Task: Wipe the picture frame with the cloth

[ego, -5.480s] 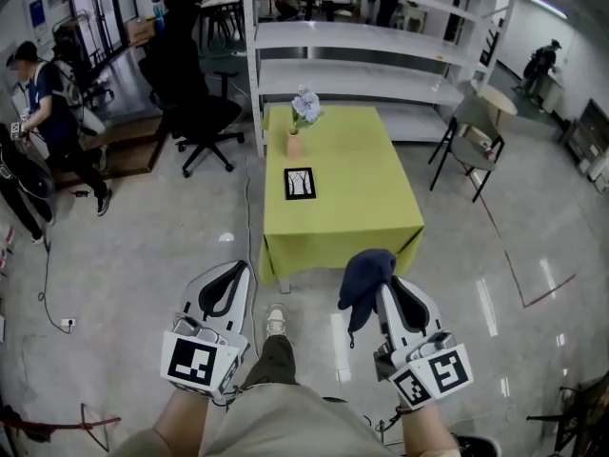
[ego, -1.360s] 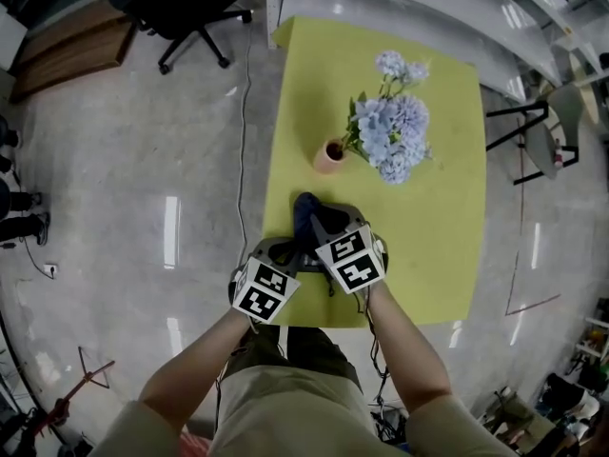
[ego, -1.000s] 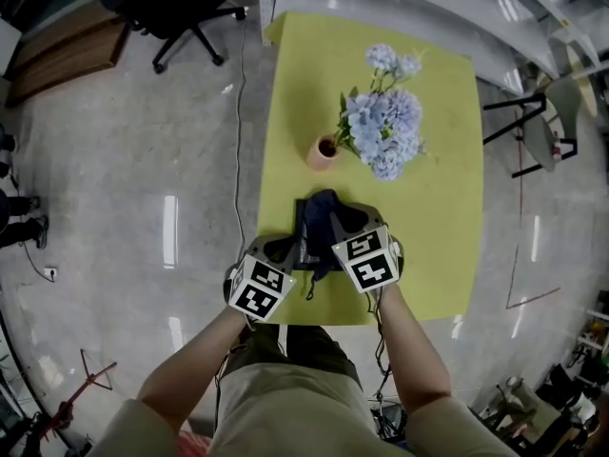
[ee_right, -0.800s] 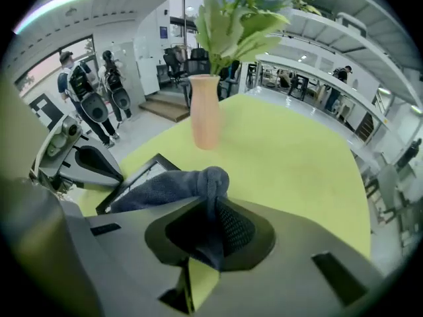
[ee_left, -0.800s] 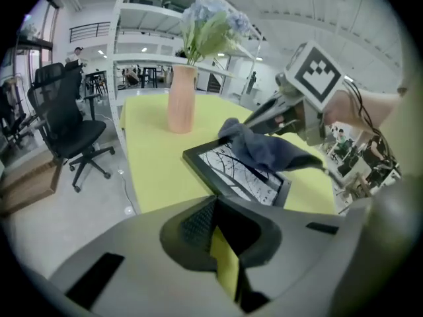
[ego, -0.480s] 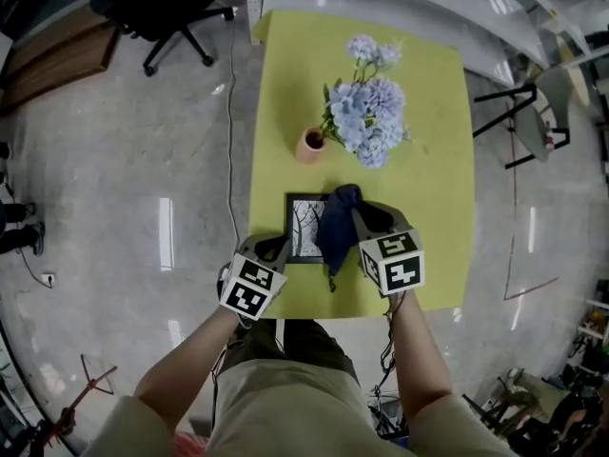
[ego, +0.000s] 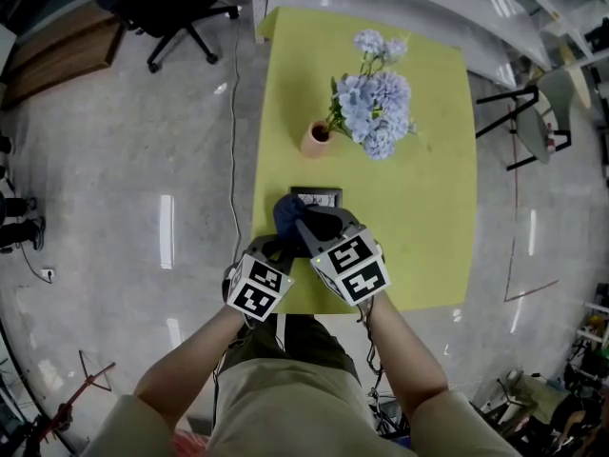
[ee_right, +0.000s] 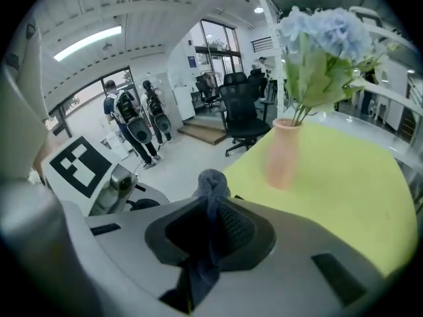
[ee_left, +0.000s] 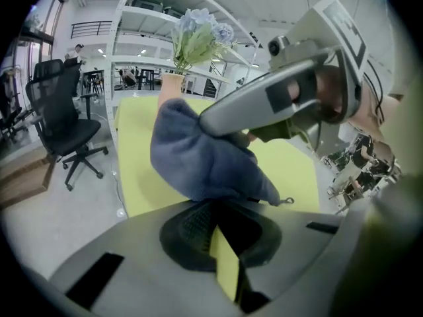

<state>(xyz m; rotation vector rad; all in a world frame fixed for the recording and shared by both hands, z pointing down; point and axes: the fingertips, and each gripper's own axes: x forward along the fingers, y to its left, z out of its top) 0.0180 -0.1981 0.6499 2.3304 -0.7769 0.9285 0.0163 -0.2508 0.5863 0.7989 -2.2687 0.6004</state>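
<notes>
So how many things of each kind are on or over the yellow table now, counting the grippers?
2 grippers: left gripper, right gripper
1 cloth
1 frame
1 vase with flowers
Total: 5

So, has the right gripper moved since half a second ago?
Yes. Against the vase in the head view, the right gripper with its cloth has moved left, now covering most of the picture frame.

On the yellow-green surface (ego: 428, 208), the right gripper (ego: 319, 225) holds the dark blue cloth (ego: 293, 219) over the picture frame (ego: 317, 197), with the left gripper (ego: 269, 248) just left and the flower vase (ego: 316, 139) farther away.
</notes>
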